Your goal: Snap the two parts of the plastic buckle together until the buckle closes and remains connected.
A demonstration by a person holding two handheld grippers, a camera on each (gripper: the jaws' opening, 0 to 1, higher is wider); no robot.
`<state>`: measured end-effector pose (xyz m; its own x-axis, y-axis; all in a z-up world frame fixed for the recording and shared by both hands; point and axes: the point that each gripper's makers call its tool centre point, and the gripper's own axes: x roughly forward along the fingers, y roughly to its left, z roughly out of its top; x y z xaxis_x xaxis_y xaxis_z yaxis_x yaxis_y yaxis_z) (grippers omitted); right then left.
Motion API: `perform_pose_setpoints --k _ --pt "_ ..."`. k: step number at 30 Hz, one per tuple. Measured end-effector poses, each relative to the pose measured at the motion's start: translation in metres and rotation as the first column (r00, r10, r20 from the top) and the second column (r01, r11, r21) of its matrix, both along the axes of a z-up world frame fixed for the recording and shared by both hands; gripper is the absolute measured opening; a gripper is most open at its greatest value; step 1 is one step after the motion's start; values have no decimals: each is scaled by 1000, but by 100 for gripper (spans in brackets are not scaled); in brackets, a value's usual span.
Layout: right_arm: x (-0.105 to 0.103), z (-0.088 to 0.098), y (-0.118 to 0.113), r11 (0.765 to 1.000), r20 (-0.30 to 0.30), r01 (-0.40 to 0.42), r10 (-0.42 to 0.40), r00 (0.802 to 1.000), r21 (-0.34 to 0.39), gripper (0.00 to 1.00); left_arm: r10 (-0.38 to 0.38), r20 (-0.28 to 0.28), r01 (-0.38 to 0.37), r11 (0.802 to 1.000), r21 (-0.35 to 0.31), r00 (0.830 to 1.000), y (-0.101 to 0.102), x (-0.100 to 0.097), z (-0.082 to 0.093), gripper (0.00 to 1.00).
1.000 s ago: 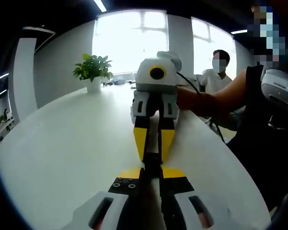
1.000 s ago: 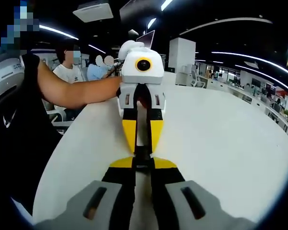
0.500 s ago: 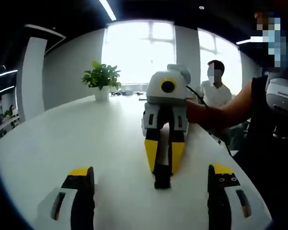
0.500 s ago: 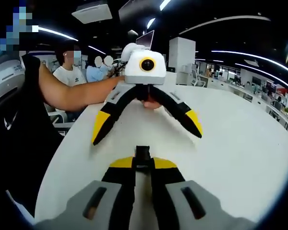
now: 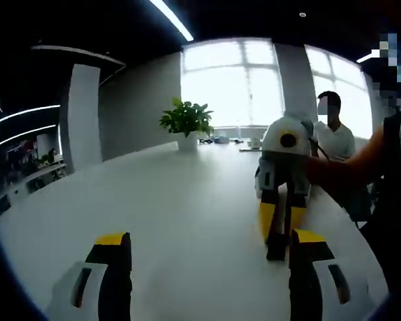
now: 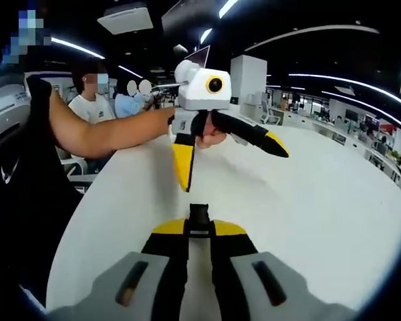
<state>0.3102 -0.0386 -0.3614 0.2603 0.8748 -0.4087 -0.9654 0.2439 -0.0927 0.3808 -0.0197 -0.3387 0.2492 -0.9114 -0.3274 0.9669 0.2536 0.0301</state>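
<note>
Left gripper view: the left gripper [image 5: 204, 281] has its jaws spread wide apart above the white table [image 5: 154, 221]. Ahead to the right, the right gripper [image 5: 276, 231] is clamped on the buckle [image 5: 276, 249], a small black plastic piece standing on the table. In the right gripper view the buckle [image 6: 199, 217] juts from between the closed yellow-tipped jaws.

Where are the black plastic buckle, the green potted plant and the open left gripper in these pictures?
black plastic buckle [image 6: 199, 215]: right gripper view, on its end that sticks out beyond the jaws.
green potted plant [image 5: 186, 119]: left gripper view, on its leaves.
open left gripper [image 6: 230, 160]: right gripper view, midway between its spread yellow fingertips.
</note>
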Motion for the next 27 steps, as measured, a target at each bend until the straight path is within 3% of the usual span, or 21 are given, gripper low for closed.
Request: perform_pose_setpoints --k 2,4,9,11,14,22,27 --pt "8 3 -2 999 23 38 -38 999 8 10 0 -4 0 1000 -6 1000 0 0 1 100" --pt "17 9 -5 996 44 88 -89 995 27 10 7 -63 -10 999 -36 998 0 -1 4 100" --pt "30 22 -10 985 55 162 -165 985 60 10 87 -83 -96 990 -105 993 10 13 21 100" --pt "36 26 -12 979 60 193 -198 978 69 10 149 -35 -152 982 -109 988 17 25 26 100" --pt "46 29 -17 966 54 247 -251 966 76 10 179 -67 -186 974 -131 982 24 32 29 100" --pt "76 40 -34 913 76 392 -401 913 108 10 226 -44 -230 967 -106 973 28 41 25 100" --pt "89 42 -43 891 69 439 -448 891 115 10 238 -51 -241 966 -88 970 29 44 21 100"
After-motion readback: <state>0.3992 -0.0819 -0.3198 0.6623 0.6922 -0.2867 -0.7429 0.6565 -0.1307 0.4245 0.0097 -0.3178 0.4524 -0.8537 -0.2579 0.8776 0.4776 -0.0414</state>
